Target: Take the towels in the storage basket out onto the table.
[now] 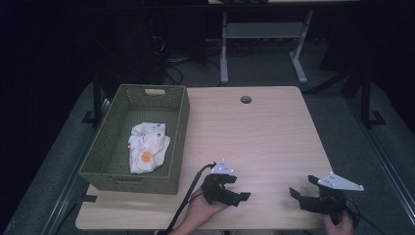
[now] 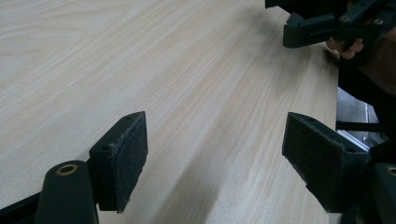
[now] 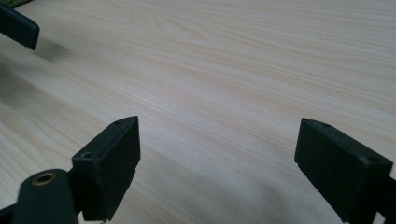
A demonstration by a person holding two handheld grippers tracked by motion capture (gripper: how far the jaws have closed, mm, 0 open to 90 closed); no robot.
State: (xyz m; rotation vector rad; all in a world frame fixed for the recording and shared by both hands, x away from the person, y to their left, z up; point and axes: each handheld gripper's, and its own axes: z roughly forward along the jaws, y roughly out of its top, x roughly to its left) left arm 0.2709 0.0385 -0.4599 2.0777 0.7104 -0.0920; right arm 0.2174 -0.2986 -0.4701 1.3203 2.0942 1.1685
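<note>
My left gripper (image 1: 239, 188) rests low over the front of the wooden table (image 1: 254, 137), held by a hand, jaws open and pointing right with nothing between them. My right gripper (image 1: 302, 186) sits near the front right corner, open and empty, pointing left toward the other. In the left gripper view its own gripper (image 2: 219, 158) spans bare wood, with the right gripper (image 2: 327, 23) at the top right. In the right gripper view its own gripper (image 3: 217, 163) is spread wide over bare wood, and a jaw tip of the left gripper (image 3: 18, 28) shows at the top left.
A green woven basket (image 1: 182, 132) stands on the table's left side with a crumpled white cloth (image 1: 148, 146) bearing an orange spot inside. A round cable hole (image 1: 245, 99) lies near the far edge. Another desk's white legs (image 1: 224, 49) stand behind.
</note>
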